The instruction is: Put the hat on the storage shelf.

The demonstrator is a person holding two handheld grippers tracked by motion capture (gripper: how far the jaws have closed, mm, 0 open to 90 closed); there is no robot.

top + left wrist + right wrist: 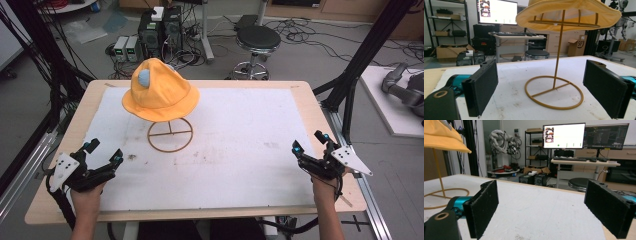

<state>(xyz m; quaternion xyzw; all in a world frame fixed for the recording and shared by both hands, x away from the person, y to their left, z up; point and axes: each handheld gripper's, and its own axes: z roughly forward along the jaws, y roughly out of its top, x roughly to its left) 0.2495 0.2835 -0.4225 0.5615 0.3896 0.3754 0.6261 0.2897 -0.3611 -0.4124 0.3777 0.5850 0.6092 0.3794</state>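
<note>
Two black, rough-padded hand-held grippers, left [102,155] and right [310,141], were held released, empty. A soft yellow bucket hat [160,90] was perched on a wire stand [170,135] mid-table [240,150]. "SF" was printed on a cardboard box [576,46].

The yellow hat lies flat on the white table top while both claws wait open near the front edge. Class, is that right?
Not quite. The yellow hat sits on a wire stand, raised above the table, as the left gripper view shows. Both the left claw and right claw do wait open near the front edge.
</note>
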